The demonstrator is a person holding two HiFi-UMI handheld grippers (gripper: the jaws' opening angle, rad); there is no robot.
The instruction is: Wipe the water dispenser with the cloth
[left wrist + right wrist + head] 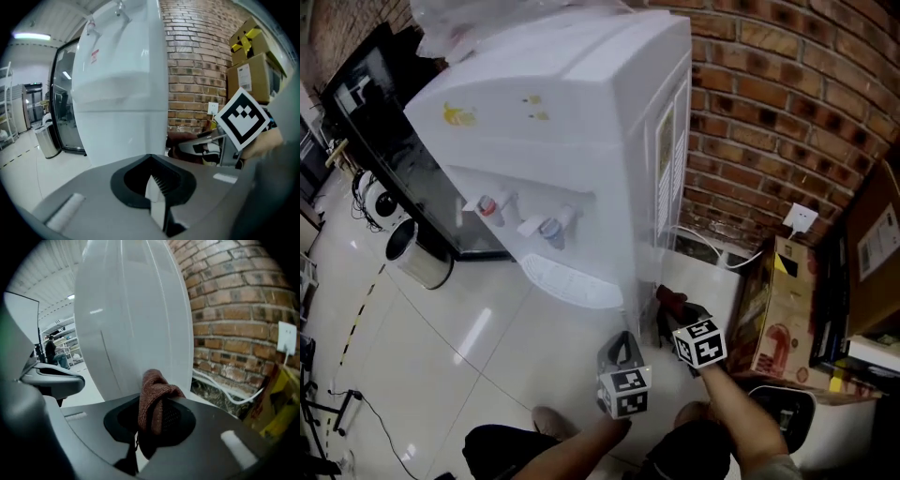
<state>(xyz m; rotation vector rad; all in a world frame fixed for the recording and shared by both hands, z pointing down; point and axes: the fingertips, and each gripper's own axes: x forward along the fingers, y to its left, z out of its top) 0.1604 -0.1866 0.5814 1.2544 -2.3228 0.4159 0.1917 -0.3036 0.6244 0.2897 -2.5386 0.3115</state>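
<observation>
My right claw (pixel 155 420) is pinched nearly closed on a bunched fold of the brown cloth (pixel 153 392), near the water dispenser (pixel 131 319). My left claw (pixel 157 197) is closed and empty. The cloth looks soft, light and floppy, so I judge a bunched fold grips best.

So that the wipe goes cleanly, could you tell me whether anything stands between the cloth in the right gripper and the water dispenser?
Nothing visible does. The right gripper holds the cloth, and the water dispenser stands straight ahead of it. The white cable along the brick wall lies off to the right.
</observation>
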